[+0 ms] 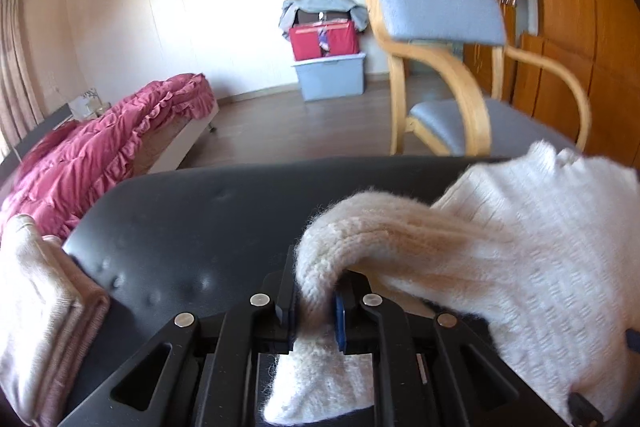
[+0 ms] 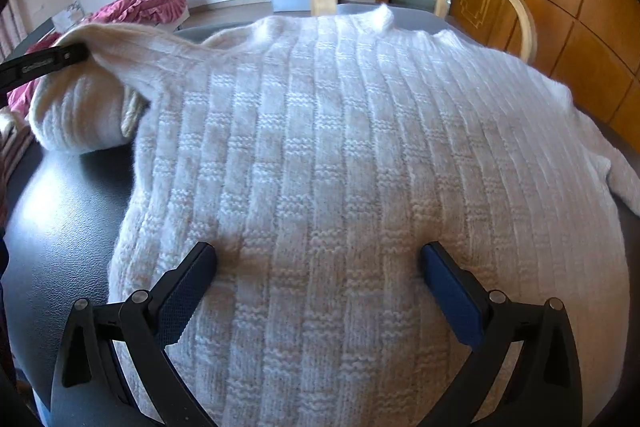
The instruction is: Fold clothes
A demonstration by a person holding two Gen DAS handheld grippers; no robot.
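A cream knitted sweater (image 2: 340,155) lies spread flat on a dark leather-topped table (image 2: 60,219). Its left sleeve (image 1: 384,231) is lifted off the table, and my left gripper (image 1: 314,303) is shut on it near the cuff. In the right wrist view that left gripper (image 2: 60,61) shows at the far left, holding the sleeve (image 2: 132,51) raised over the sweater's left edge. My right gripper (image 2: 318,263) stands open just above the lower middle of the sweater's body, nothing between its blue pads (image 2: 448,287).
A folded pinkish-cream garment (image 1: 40,307) lies at the table's left edge. Behind the table stands a wooden armchair with grey cushions (image 1: 444,67). A bed with a red quilt (image 1: 100,147) is at the left, stacked storage boxes (image 1: 328,63) by the far wall, wooden cabinets (image 1: 560,27) at the right.
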